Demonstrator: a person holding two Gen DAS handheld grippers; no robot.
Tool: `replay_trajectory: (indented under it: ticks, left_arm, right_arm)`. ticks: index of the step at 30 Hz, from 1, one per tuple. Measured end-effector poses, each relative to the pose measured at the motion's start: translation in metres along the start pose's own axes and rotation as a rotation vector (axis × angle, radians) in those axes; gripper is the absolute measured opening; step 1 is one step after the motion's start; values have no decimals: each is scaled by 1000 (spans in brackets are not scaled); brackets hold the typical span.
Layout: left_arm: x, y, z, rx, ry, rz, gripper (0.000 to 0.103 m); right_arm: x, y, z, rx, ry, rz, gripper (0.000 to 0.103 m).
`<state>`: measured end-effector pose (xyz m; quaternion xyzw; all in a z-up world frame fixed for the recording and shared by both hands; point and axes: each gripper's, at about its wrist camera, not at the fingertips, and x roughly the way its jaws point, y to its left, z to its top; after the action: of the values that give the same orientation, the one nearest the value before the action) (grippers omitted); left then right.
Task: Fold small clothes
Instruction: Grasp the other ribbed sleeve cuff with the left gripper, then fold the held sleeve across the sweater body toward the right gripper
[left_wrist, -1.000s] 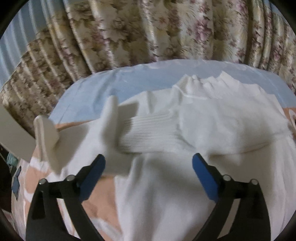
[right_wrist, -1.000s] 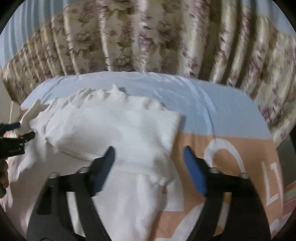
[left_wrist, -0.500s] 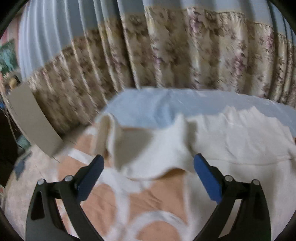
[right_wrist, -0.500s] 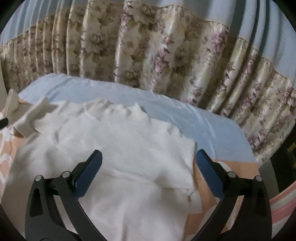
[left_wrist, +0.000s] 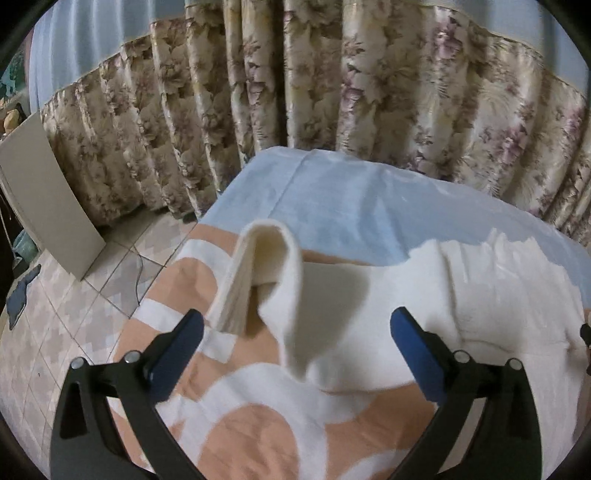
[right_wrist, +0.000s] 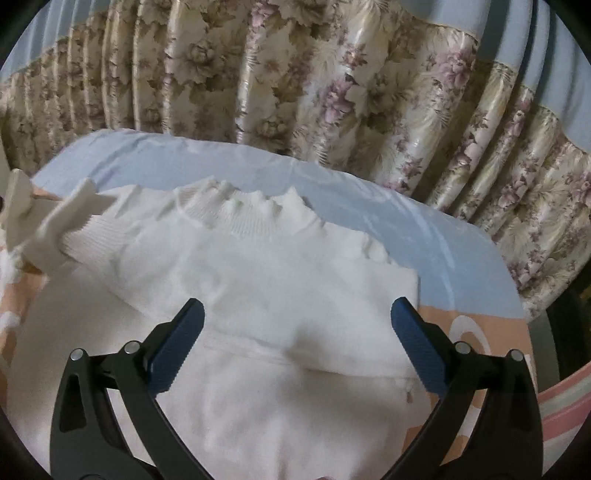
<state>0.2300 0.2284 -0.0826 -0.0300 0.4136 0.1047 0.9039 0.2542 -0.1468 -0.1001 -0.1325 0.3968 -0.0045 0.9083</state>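
A white knit sweater (right_wrist: 280, 295) lies on the bed with its ribbed collar (right_wrist: 240, 218) toward the curtain. One sleeve is folded across the chest. Its other sleeve (left_wrist: 266, 280) sticks out to the left, its cuff end standing up in a loop. My left gripper (left_wrist: 295, 339) is open and empty, hovering just before that sleeve. My right gripper (right_wrist: 295, 332) is open and empty above the folded chest of the sweater. The sleeve end also shows at the left edge of the right wrist view (right_wrist: 55, 225).
The bed has an orange-and-white patterned cover (left_wrist: 258, 424) and a light blue sheet (left_wrist: 369, 214) at the far end. A floral curtain (left_wrist: 332, 92) hangs behind. Left of the bed are a tiled floor (left_wrist: 74, 295) and a leaning board (left_wrist: 48, 199).
My left gripper has swung left off the sweater body toward its left sleeve and the bed's edge. My right gripper has moved back over the folded chest. Both stayed open.
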Motion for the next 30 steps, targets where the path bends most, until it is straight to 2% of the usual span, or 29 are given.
replay_trajectory:
  ticks: [5, 9, 12, 14, 16, 17, 18, 19, 20, 21, 22, 26, 30]
  left_arm:
    - [24, 14, 7, -11, 50, -28, 101]
    - [28, 27, 12, -85, 24, 5, 101]
    - [31, 40, 17, -172, 23, -13, 101]
    - [34, 42, 21, -167, 29, -9, 99]
    - [41, 37, 23, -132, 46, 8, 93]
    - [45, 35, 23, -120, 52, 8, 91]
    - [50, 35, 24, -113, 61, 6, 79]
    - [58, 34, 23, -106, 85, -1, 59]
    - [63, 33, 23, -105, 100, -15, 50]
    - [67, 33, 22, -105, 112, -34, 32]
    - [72, 33, 21, -102, 122, -53, 24]
    - [72, 27, 21, -81, 106, -76, 16]
    - [53, 4, 26, -53, 58, -159, 13]
  right_arm:
    - [4, 4, -2, -46, -17, -51, 100]
    - [8, 11, -5, -66, -15, -39, 100]
    - [11, 19, -10, -99, -8, -28, 100]
    - [13, 24, -13, -124, -7, -35, 100]
    - [14, 28, -16, -145, -7, -41, 100]
    - [15, 29, -16, -146, -6, -40, 100]
    - [15, 29, -17, -145, -5, -37, 100]
    - [14, 28, -17, -142, -6, -35, 100]
    - [14, 28, -17, -140, -9, -36, 100]
    - [12, 27, -17, -138, -13, -39, 100]
    - [11, 25, -16, -136, -17, -40, 100]
    - [9, 19, -15, -127, -26, -36, 100]
    - [6, 9, -15, -105, -41, -50, 100]
